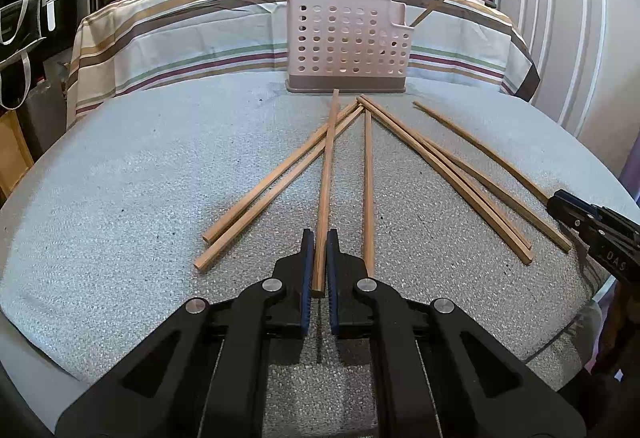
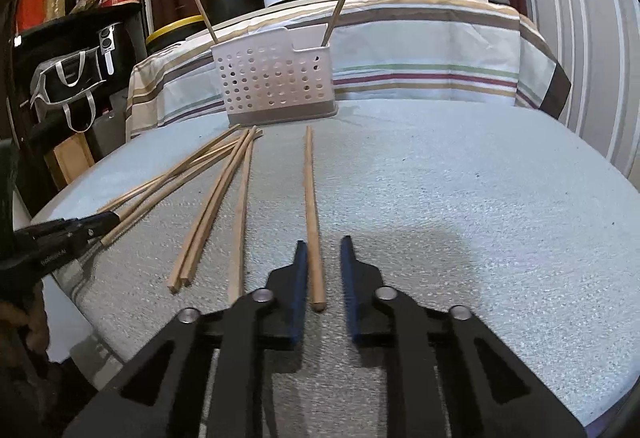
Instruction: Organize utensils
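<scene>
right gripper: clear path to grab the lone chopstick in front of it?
Probably yes. The right gripper is open and already straddles the near end of the lone chopstick, which lies apart from the other chopsticks. Nothing sits between the fingers and it.

There is not much to read here. In the left wrist view, the right gripper (image 1: 560,204) at the edge has small pale letters on its black body; they look like "DAS". In the right wrist view, the left gripper (image 2: 114,217) has tiny print too (too blurry to read).
</scene>
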`<state>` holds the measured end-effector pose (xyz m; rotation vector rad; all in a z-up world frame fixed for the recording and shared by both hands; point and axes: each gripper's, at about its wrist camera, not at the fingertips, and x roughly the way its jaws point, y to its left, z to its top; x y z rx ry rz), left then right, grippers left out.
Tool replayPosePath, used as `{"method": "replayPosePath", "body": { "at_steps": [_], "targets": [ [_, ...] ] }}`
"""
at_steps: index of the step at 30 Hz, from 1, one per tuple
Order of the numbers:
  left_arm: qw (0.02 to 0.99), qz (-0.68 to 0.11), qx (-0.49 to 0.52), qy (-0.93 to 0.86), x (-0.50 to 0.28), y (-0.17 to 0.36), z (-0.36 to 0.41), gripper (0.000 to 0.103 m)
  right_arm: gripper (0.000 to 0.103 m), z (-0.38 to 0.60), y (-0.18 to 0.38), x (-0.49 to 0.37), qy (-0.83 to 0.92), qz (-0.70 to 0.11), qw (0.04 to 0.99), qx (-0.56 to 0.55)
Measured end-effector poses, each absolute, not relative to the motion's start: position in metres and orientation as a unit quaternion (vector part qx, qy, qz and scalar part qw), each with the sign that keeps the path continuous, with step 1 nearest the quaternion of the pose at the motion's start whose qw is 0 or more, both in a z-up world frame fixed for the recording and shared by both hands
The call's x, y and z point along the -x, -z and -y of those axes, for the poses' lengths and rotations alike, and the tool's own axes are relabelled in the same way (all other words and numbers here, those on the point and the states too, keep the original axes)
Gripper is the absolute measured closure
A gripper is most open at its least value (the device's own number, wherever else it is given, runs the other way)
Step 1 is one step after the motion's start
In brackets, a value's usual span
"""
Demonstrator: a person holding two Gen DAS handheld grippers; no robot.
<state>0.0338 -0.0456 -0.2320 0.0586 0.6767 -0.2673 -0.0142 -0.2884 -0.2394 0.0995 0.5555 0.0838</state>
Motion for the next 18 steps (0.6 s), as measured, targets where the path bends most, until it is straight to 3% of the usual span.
{"method": "replayPosePath", "body": {
  "at_steps": [18],
  "targets": [
    [0.952,-0.281,-0.022,0.119,-0.025,0.204,0.035,0.097,0.096,0.272,0.199,0.03,-0.046,-0.219,0.975,-0.019]
  ]
}}
